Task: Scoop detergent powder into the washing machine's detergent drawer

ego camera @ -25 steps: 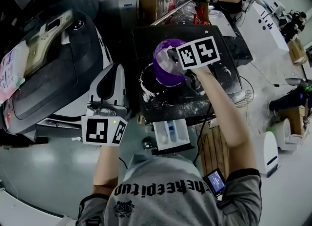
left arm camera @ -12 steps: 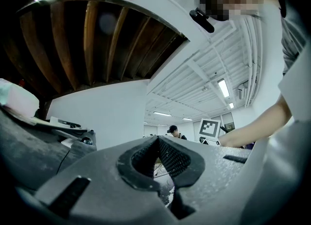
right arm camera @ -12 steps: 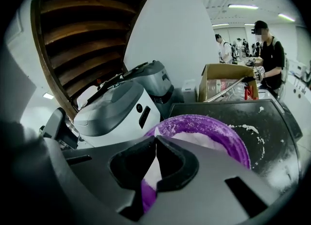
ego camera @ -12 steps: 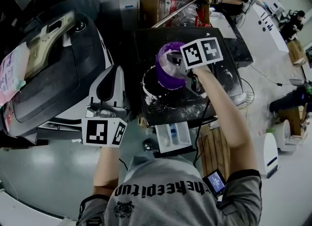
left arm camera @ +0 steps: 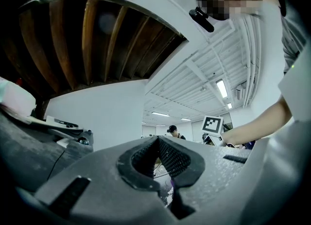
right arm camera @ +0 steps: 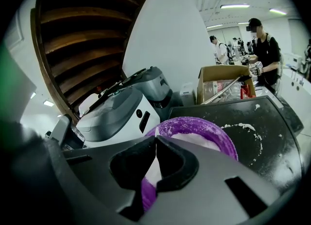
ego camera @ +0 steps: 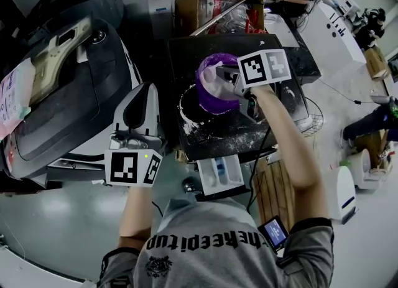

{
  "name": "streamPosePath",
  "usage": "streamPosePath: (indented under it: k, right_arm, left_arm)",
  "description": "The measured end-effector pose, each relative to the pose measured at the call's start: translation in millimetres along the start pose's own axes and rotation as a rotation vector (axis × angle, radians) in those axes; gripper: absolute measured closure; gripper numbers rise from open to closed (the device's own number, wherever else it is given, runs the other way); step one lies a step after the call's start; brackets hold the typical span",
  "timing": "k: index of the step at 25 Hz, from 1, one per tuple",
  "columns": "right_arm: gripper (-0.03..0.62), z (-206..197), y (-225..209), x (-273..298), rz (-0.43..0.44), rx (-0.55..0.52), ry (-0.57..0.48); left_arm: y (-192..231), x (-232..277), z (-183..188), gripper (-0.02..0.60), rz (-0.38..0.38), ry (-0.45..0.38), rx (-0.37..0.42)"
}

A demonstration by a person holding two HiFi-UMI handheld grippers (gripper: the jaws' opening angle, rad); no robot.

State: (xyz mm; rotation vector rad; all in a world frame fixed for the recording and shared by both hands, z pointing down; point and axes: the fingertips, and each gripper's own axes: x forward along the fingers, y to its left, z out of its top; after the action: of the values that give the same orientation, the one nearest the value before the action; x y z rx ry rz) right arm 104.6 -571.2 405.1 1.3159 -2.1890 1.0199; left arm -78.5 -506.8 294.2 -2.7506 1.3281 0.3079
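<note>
Left gripper (left arm camera: pixel 163 163) jaws are pressed together, holding nothing. Detergent drawer (ego camera: pixel 219 173) sits open, well behind the right gripper (right arm camera: pixel 155 163), whose jaws pinch a white scoop (right arm camera: pixel 151 173) dipped in the purple tub (right arm camera: pixel 214 131). Best bet: lift it level, the worktop (ego camera: pixel 249 128) is already dusty.

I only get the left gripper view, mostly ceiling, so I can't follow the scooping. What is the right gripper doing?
Observer: The right gripper is shut on a white plastic scoop, which sits inside the rim of the round purple tub.
Operator: Is the drawer open?
Observer: Yes. The white detergent drawer stands pulled out below the washer's black top, nearer the person than the tub.
Operator: Any mess?
Observer: Spilled white powder lies on the black top around the tub.
</note>
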Motion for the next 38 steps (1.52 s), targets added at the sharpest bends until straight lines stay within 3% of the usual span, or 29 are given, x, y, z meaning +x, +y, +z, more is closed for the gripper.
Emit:
streamPosePath:
  k: [20,38]
  right_arm:
    - [0.589,-18.7,10.7,-82.4,0.100,0.140,-0.342]
    - [0.589,-76.4,35.7,-171.5,0.269,0.286,-0.524]
  left_arm:
    - [-62.1,-6.4,15.5,0.577,-0.051,-0.022,0.017]
    - [-133.1,-68.5,43.8,0.577,0.008,-0.047,0.058]
